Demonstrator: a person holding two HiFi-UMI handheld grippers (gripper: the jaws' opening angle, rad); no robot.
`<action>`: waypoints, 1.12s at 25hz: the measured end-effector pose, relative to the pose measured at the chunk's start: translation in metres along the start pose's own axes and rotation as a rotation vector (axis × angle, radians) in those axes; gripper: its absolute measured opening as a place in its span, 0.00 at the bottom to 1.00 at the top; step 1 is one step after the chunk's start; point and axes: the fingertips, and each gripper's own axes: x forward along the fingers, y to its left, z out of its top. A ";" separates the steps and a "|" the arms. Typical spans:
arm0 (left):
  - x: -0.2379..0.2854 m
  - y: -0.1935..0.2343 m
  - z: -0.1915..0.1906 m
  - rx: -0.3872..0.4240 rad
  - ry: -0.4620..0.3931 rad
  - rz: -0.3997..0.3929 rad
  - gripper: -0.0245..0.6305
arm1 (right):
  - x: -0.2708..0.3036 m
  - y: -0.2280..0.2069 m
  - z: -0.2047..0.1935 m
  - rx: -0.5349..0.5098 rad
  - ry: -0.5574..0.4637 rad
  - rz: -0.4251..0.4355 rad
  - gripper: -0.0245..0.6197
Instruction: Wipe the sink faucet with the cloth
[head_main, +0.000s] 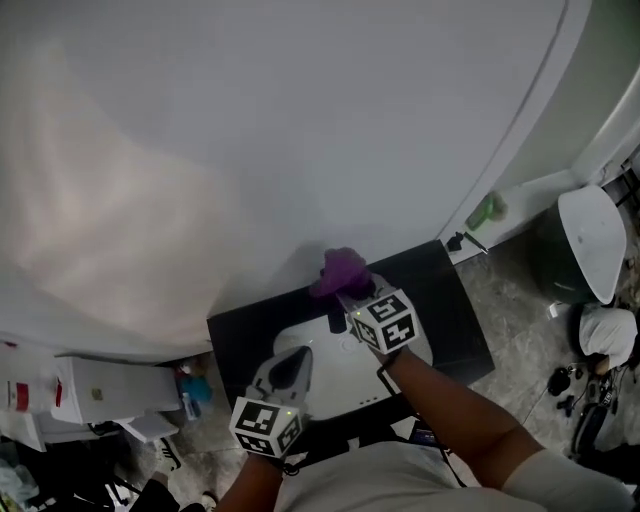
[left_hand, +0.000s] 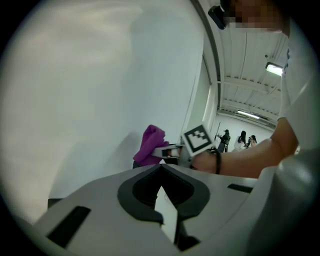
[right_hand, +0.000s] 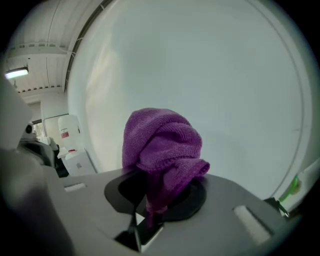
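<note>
White wall (head_main: 300, 120) rose behind a dark counter (head_main: 455, 300) holding a pale sink (head_main: 345, 385). The right gripper (right_hand: 148, 220) was clenched on the purple cloth (right_hand: 162, 145) at the sink's 12 o'clock. The left gripper (left_hand: 161, 197) sat closed and empty at 7 o'clock. No faucet showed clearly, so wiping probably called for pressing the bunched cloth snugly around it.

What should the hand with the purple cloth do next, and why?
Probably lower the right gripper a little, bringing the purple cloth down toward the sink. Its jaws are clamped on the cloth, which is held up by the white wall; I cannot make out the faucet clearly.
</note>
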 end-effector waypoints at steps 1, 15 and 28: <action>0.000 0.003 0.001 -0.006 -0.005 0.012 0.05 | 0.022 -0.008 -0.005 -0.008 0.050 0.010 0.14; -0.003 0.001 0.003 -0.029 -0.049 -0.008 0.05 | 0.016 0.021 -0.042 -0.055 0.134 0.085 0.14; -0.008 0.021 -0.006 -0.039 -0.003 0.009 0.05 | -0.008 0.071 -0.125 -0.090 0.275 0.147 0.14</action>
